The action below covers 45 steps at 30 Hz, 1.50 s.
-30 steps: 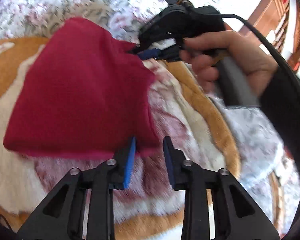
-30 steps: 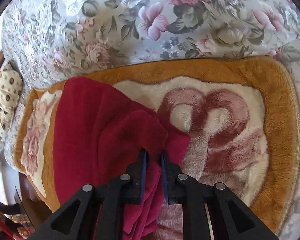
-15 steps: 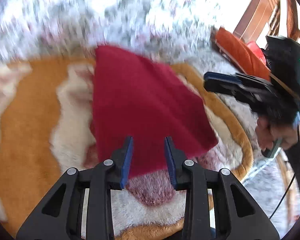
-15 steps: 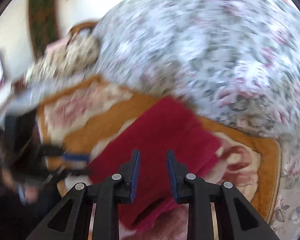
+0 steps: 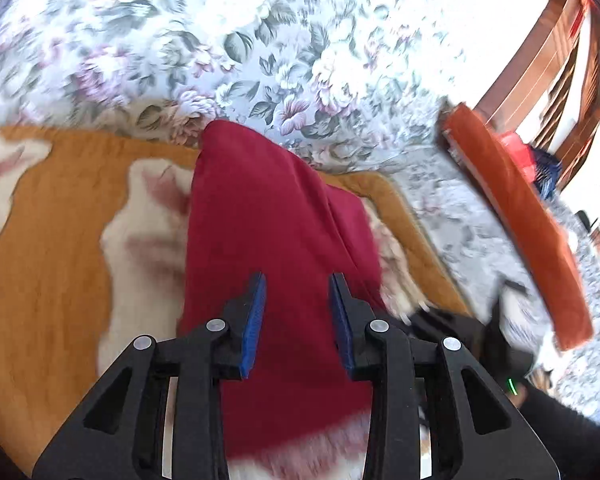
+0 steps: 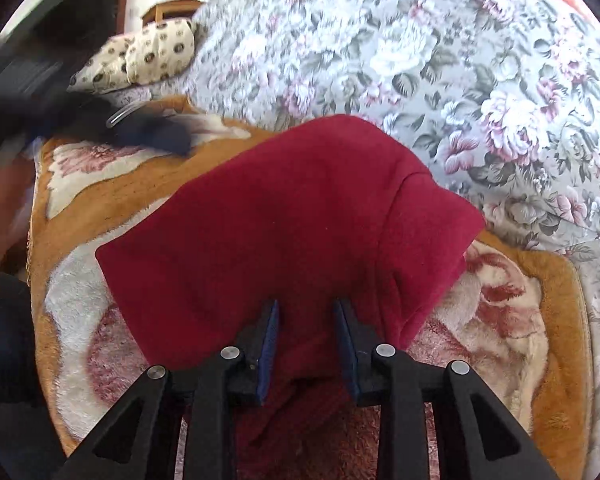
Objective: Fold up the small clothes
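The dark red fleece garment [image 6: 284,224] lies folded on the orange-and-cream plush blanket [image 6: 540,320] over the floral bedspread [image 6: 440,60]. Both the left tool [image 5: 296,312] and right tool [image 6: 306,340] hover over it, jaws apart and empty. The fold looks set; next seems to call for gripping an edge to fold again or tidy.

The dark red fleece garment [image 6: 300,216] lies folded flat on the plush orange-and-cream rug, just ahead of and under my right gripper's [image 6: 305,312] spread fingers; one layer overlaps another along its right side.
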Each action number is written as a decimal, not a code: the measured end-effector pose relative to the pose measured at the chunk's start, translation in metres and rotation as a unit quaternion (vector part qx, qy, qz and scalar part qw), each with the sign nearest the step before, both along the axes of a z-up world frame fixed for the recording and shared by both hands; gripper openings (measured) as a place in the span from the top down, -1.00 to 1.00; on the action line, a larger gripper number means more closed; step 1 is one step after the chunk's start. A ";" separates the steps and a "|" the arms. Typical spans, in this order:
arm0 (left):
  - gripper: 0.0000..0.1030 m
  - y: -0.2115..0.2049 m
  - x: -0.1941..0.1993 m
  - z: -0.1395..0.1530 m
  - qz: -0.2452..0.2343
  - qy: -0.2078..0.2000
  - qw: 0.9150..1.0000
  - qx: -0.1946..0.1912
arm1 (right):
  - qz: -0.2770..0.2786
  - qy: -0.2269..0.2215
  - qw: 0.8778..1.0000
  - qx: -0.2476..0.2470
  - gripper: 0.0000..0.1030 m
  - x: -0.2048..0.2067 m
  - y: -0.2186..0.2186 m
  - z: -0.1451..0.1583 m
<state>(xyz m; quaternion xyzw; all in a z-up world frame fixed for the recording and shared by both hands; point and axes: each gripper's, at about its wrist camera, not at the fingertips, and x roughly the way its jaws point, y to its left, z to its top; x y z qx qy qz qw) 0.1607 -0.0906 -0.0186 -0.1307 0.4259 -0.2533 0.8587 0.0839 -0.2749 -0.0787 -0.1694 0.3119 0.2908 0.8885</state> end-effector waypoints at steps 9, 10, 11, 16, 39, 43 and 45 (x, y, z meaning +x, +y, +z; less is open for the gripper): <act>0.56 -0.013 0.073 -0.048 0.002 0.040 0.997 0.066 | -0.001 -0.008 1.000 -0.001 0.46 -0.003 0.004 0.001; 0.55 -0.011 0.075 -0.042 0.001 0.044 0.997 0.065 | 0.000 -0.007 1.000 0.002 0.46 -0.003 0.003 0.001; 0.55 -0.010 0.078 -0.035 0.004 0.042 0.997 0.059 | 0.000 -0.006 1.000 0.004 0.46 -0.003 0.002 0.001; 0.54 -0.012 0.119 -0.010 0.040 0.029 0.998 0.037 | -0.001 -0.013 1.000 -0.005 0.46 -0.002 0.004 -0.001; 0.54 -0.020 0.119 -0.064 0.122 0.018 0.986 0.114 | 0.008 0.035 0.999 0.023 0.43 0.103 0.002 0.058; 0.53 -0.029 0.119 -0.065 0.115 0.006 0.984 0.138 | -0.014 0.092 0.995 0.045 0.32 0.132 -0.020 0.008; 0.52 -0.031 0.122 -0.067 0.113 0.008 0.983 0.147 | -0.028 0.106 0.988 0.109 0.32 0.135 -0.038 -0.003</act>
